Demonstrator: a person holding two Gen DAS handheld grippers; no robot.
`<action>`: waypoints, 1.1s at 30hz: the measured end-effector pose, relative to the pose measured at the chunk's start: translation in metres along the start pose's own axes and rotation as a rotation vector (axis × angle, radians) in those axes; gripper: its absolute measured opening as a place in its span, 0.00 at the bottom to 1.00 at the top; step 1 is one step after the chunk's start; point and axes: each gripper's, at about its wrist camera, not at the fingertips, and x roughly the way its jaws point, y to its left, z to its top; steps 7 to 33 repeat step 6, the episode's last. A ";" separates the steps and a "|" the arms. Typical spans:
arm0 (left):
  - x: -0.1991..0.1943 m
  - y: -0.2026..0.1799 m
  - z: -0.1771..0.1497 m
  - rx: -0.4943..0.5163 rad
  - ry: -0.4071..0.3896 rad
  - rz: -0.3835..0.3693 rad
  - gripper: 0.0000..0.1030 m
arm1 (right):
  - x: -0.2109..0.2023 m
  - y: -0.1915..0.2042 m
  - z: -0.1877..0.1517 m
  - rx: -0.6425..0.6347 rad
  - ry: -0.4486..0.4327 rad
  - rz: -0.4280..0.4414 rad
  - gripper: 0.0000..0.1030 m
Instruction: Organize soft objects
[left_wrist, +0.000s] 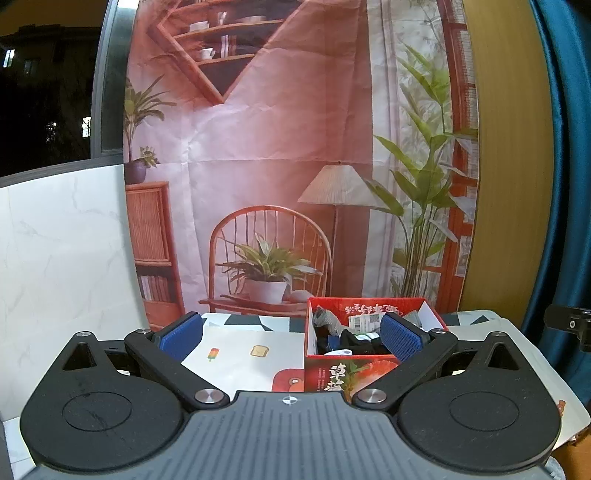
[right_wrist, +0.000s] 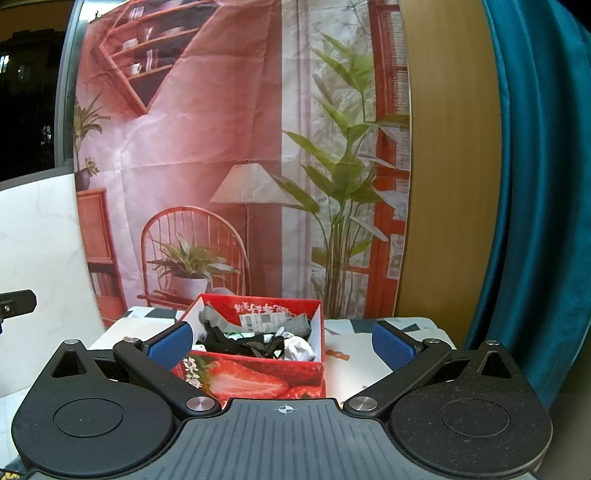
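Warm indoor light, dark outside; fisheye-bent edges, right side perhaps motion-blurred.

A creased printed fabric backdrop (left_wrist: 280, 155) showing a rattan chair, a floor lamp and potted plants hangs at the far side; a white marbled panel (left_wrist: 62, 258) stands to its left; a yellow wooden board (right_wrist: 450, 166) and a teal velvet curtain (right_wrist: 535, 184) stand on the right; a dark night window (left_wrist: 44, 92) fills the far left.

The table (right_wrist: 347, 373) is covered by a white mat (left_wrist: 240, 354) printed with small food pictures. A red strawberry-printed box (right_wrist: 258, 376) filled with socks (right_wrist: 258, 338) is set directly on the mat, towards its right.
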 end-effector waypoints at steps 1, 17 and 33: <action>0.000 0.000 0.000 0.001 -0.002 -0.002 1.00 | 0.000 0.000 0.000 0.001 0.000 0.001 1.00; -0.001 -0.001 -0.001 0.005 -0.008 -0.004 1.00 | 0.000 0.000 0.000 0.001 0.001 0.001 1.00; -0.001 -0.001 -0.001 0.005 -0.008 -0.004 1.00 | 0.000 0.000 0.000 0.001 0.001 0.001 1.00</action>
